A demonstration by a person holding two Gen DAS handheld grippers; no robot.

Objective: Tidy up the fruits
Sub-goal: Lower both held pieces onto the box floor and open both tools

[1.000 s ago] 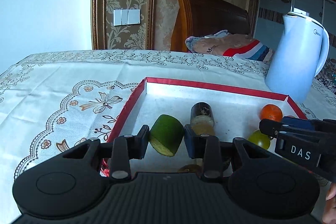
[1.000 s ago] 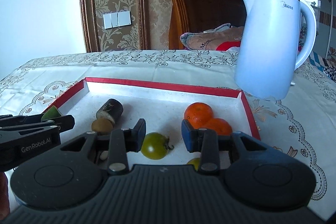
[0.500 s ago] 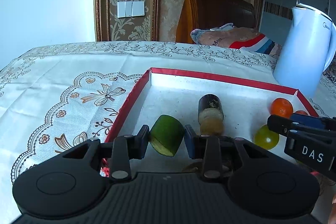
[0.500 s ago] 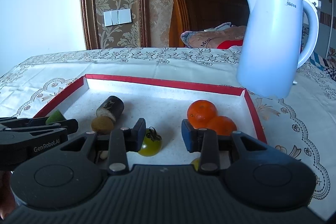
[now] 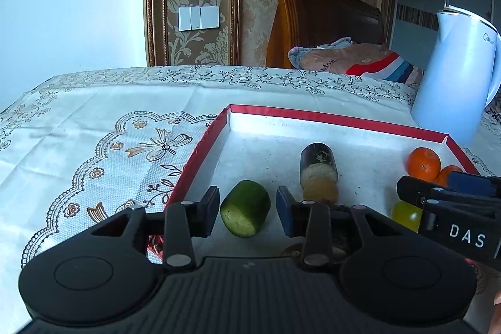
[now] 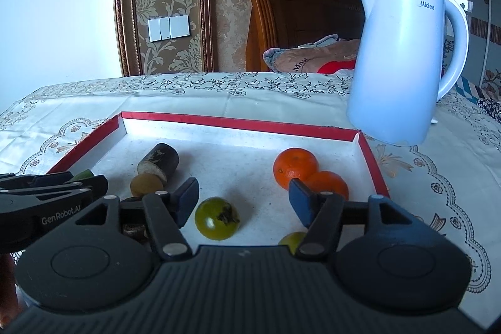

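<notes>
Jaws of our left gripper [image 5: 247, 210] just opening — clear of cucumber piece [image 5: 245, 208]; right gripper [image 6: 243, 202] just widening — green tomato [image 6: 217, 218] loose near tray [image 6: 238, 122] front edge.

**A:** What else do you have in view?

**B:** I see a pale blue plastic electric kettle [image 6: 397, 61] standing upright on the cream embroidered tablecloth [image 5: 103, 127], just past the far right corner of the tray. Behind the table I see a dark carved wooden headboard [image 6: 300, 17].

**A:** Anything on the bed?

**B:** I see a crumpled patterned cloth with red, white and blue stripes [image 5: 353, 60] lying against the headboard. On the damask wallpaper to the left I see a white three-gang wall switch [image 5: 198, 18], framed by a brown moulding.
</notes>
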